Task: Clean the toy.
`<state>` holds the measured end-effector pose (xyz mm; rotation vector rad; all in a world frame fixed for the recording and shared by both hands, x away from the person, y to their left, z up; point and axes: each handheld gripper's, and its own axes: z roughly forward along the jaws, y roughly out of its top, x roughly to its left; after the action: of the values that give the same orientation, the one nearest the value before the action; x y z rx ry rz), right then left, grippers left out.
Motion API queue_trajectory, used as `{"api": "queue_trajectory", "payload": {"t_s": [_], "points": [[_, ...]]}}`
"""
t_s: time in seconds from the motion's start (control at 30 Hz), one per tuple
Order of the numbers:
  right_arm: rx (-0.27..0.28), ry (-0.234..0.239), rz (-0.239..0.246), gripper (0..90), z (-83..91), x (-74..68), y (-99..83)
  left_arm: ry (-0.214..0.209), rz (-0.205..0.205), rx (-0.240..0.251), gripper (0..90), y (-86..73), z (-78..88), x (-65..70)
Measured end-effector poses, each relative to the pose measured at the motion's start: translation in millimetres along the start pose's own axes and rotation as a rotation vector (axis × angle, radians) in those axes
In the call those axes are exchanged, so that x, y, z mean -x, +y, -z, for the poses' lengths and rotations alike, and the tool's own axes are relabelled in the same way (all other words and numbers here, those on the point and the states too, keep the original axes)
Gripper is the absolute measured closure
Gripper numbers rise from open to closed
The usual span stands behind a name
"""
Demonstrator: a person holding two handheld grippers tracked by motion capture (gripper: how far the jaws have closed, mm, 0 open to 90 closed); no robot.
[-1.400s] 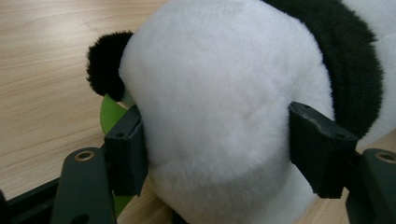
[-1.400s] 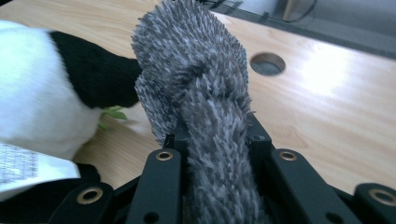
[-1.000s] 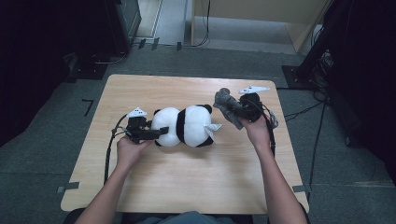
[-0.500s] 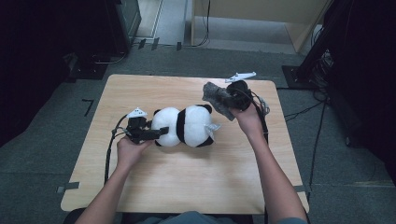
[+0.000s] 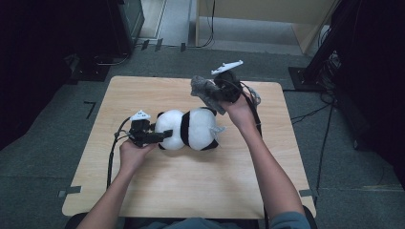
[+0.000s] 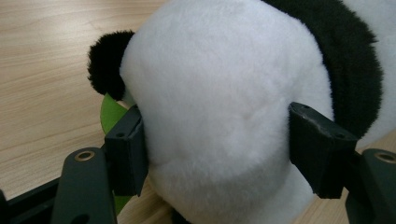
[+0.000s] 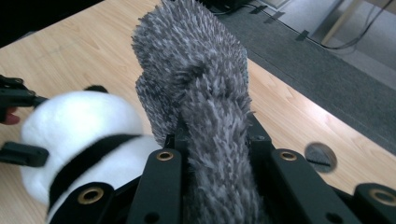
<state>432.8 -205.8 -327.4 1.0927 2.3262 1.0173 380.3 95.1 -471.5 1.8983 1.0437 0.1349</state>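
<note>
A black-and-white panda plush (image 5: 191,129) lies on its side on the wooden table (image 5: 191,186). My left gripper (image 5: 161,137) is shut on the panda's white head (image 6: 219,93), one pad pressing each side. A green bit (image 6: 109,114) peeks out under the head by a black ear. My right gripper (image 5: 216,94) is raised over the table's far side, above the panda's rear end, shut on a grey shaggy fabric piece (image 5: 203,88). That grey piece (image 7: 196,70) stands up between the right gripper's (image 7: 217,135) pads, with the panda (image 7: 79,121) below and to its left.
A round grey grommet (image 7: 320,157) sits in the tabletop near the far right edge. Beyond the table are a grey carpet with cables (image 5: 210,28), a dark cabinet (image 5: 126,19) at the back left and a black stand (image 5: 329,52) at the right.
My right hand has lifted the grey piece and carried it left, toward the table's far middle. The left gripper and the panda have stayed put.
</note>
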Motion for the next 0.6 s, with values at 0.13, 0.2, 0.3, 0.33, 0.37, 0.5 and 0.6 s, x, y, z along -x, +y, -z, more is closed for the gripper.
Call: {"api": "queue_trajectory", "payload": {"t_s": [0.13, 0.2, 0.3, 0.33, 0.37, 0.5, 0.6], "points": [[-0.013, 0.018, 0.031, 74.0, -11.4, -15.8, 13.2, 0.004, -0.004, 0.002, 28.9, 0.0, 0.0, 0.5], [-0.019, 0.026, 0.044, 73.8, -18.7, -23.5, 18.3, 0.006, -0.005, 0.002, 28.8, 0.0, 0.2, 0.8], [-0.022, 0.042, 0.055, 73.7, -30.7, -33.7, 24.7, 0.01, -0.005, 0.001, 28.9, 0.0, 0.5, 1.4], [-0.026, 0.05, 0.057, 73.7, -35.6, -38.5, 27.2, 0.01, -0.005, 0.0, 28.9, 0.1, 0.6, 1.4], [-0.026, 0.053, 0.062, 73.8, -38.6, -41.2, 28.6, 0.011, -0.005, -0.001, 29.0, 0.2, 0.6, 1.5], [-0.029, 0.07, 0.069, 73.7, -55.3, -56.2, 35.3, 0.02, -0.008, 0.005, 29.6, 0.5, 0.5, 3.4], [-0.02, 0.075, 0.066, 73.8, -67.6, -65.5, 37.7, 0.024, -0.006, 0.012, 30.0, 0.1, -0.1, 5.4]]}}
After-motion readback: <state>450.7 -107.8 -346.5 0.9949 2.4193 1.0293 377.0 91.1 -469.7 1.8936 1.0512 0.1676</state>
